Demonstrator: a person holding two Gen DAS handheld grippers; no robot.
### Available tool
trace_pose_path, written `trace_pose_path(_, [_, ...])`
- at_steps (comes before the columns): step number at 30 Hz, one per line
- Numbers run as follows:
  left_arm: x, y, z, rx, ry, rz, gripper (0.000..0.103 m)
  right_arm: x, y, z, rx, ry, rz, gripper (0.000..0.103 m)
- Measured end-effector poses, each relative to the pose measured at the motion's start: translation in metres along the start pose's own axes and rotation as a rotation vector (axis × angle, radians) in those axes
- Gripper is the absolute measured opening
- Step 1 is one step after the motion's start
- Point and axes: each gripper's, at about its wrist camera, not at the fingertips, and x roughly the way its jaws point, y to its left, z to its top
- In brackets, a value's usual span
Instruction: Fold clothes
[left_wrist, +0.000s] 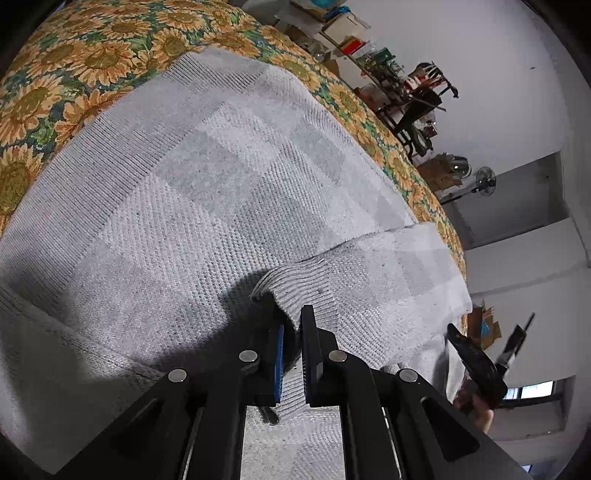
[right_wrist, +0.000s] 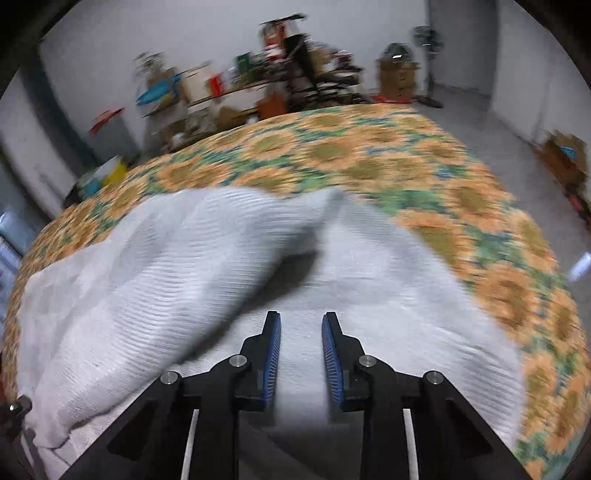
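A pale grey knitted sweater (left_wrist: 207, 177) lies spread on a sunflower-print cover (left_wrist: 74, 62). My left gripper (left_wrist: 291, 325) is shut on a ribbed cuff (left_wrist: 291, 284) of the sweater, which is pinched between the blue pads and lifted a little above the body. A sleeve (left_wrist: 406, 266) runs off to the right from it. In the blurred right wrist view the same sweater (right_wrist: 332, 306) lies below my right gripper (right_wrist: 301, 325), which is open with nothing between its fingers. A raised fold (right_wrist: 177, 258) of the sweater stands to its left.
The sunflower cover (right_wrist: 332, 151) extends beyond the sweater to the far and right edges. Cluttered shelves (right_wrist: 258, 85), boxes and a standing fan (right_wrist: 428, 62) line the white wall behind. The other gripper (left_wrist: 476, 362) shows at the lower right of the left wrist view.
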Motion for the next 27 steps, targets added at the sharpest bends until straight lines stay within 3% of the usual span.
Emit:
trace_pose_path(2, [-0.004,0.003,0.0,-0.019,-0.031,0.002,0.018,0.006,0.016,0.009,-0.059,-0.022,0.012,0.027])
trace_pose_path(4, [-0.009,0.007,0.0,-0.038,-0.064,0.005,0.045,0.02,0.02,0.025,-0.046,-0.01,0.047,0.027])
trace_pose_path(6, [-0.013,0.013,0.002,-0.059,-0.099,0.037,0.051,0.037,0.017,0.04,-0.012,0.013,0.052,0.022])
trace_pose_path(12, [-0.009,0.013,0.005,-0.062,-0.099,0.045,0.052,0.058,-0.002,0.079,0.084,-0.001,0.003,0.021])
trace_pose_path(15, [-0.006,0.013,0.007,-0.063,-0.099,0.049,0.057,0.067,-0.015,0.09,0.146,-0.014,0.011,0.021])
trace_pose_path(18, [-0.004,0.012,0.009,-0.065,-0.099,0.054,0.06,0.068,-0.012,0.096,0.123,-0.006,-0.006,0.025])
trace_pose_path(20, [-0.003,0.012,0.01,-0.066,-0.099,0.056,0.061,0.062,-0.009,0.096,0.105,0.004,-0.027,0.031])
trace_pose_path(21, [-0.002,0.012,0.01,-0.066,-0.099,0.058,0.061,0.057,-0.008,0.095,0.103,0.009,-0.035,0.04])
trace_pose_path(24, [-0.001,0.017,0.013,-0.072,-0.091,0.04,0.061,0.036,-0.013,0.086,0.127,0.005,-0.027,0.041])
trace_pose_path(27, [-0.002,0.022,0.014,-0.097,-0.084,0.016,0.061,0.035,-0.013,0.078,0.07,0.026,-0.063,0.041])
